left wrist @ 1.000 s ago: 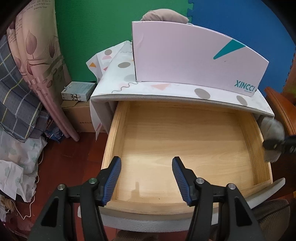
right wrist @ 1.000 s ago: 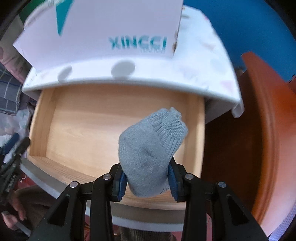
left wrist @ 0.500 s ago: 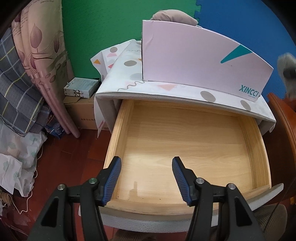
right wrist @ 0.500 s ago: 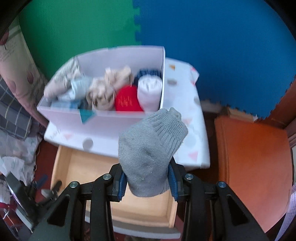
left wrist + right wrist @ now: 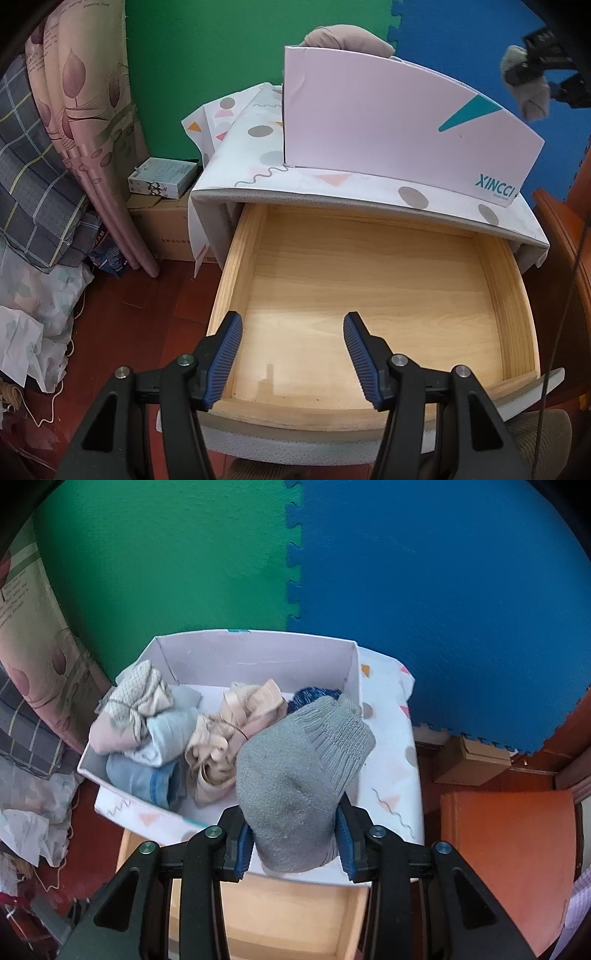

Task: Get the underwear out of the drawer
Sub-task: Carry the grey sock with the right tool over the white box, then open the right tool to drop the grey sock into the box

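1. Grey knit fabric, a rolled sock (image 5: 303, 786), sits clamped between the blue pads of the right claw (image 5: 295, 840), held above the near right corner of the pink box (image 5: 255, 650).
2. Wooden drawer (image 5: 369, 295) stands pulled out below, its pale bottom bare in both views.
3. Left claw (image 5: 293, 360) hangs over the front of the drawer with its jaws apart and nothing between them.
4. Pink box stands on the patterned cloth (image 5: 258, 147) that covers the worktop over the drawer; its tall front wall blocks the left camera's look inside.
5. Inside the box, seen from the right camera, lie rolled bundles: a netted cream one (image 5: 140, 690) at the left, pale blue ones (image 5: 162, 738) beside it, a beige one (image 5: 236, 723) in the middle, and a dark blue one (image 5: 317, 694) partly hidden behind the sock.
6. Green and blue foam mats (image 5: 443, 609) cover the wall behind.
7. An orange-brown wooden seat (image 5: 509, 856) stands just right of the worktop.
8. Left of the worktop are a cardboard carton (image 5: 162, 229) with a small box (image 5: 162, 181) on it, hanging pink curtain (image 5: 85, 110), checked cloth (image 5: 33, 184) and crumpled bedding on the red floor.
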`<state>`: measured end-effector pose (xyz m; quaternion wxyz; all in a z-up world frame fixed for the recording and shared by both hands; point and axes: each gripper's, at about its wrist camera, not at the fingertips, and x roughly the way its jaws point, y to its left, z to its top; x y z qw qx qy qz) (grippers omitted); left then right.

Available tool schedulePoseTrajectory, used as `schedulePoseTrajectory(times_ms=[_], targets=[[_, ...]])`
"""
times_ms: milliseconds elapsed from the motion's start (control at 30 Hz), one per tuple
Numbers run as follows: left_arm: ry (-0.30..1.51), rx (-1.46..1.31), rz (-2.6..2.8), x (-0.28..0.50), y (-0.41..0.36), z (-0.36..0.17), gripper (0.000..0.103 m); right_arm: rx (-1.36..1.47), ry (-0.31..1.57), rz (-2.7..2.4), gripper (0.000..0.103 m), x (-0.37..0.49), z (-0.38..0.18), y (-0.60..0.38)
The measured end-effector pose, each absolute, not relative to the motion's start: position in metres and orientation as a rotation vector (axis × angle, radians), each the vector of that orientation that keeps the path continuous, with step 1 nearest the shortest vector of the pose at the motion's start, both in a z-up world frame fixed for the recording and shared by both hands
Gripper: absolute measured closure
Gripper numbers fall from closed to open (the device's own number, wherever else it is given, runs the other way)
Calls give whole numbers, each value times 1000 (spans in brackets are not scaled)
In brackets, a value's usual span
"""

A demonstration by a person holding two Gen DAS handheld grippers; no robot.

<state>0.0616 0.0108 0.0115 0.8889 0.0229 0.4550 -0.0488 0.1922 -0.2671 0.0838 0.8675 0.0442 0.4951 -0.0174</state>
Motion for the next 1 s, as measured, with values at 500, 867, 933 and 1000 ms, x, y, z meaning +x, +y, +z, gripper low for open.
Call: schedulePoseTrajectory(times_ms=[500,867,933,1000], targets=[[946,45,-91,61,12,12,45,68,1124,-32,67,257,29,-236],[948,42,-93,60,14,10,45,43,1132,-55,64,272,3,-224],[948,41,-93,60,14,11,45,39,1117,-62,61,272,3,-224],[946,42,-93,60,14,11,45,36,1094,-67,54,268,5,-225]])
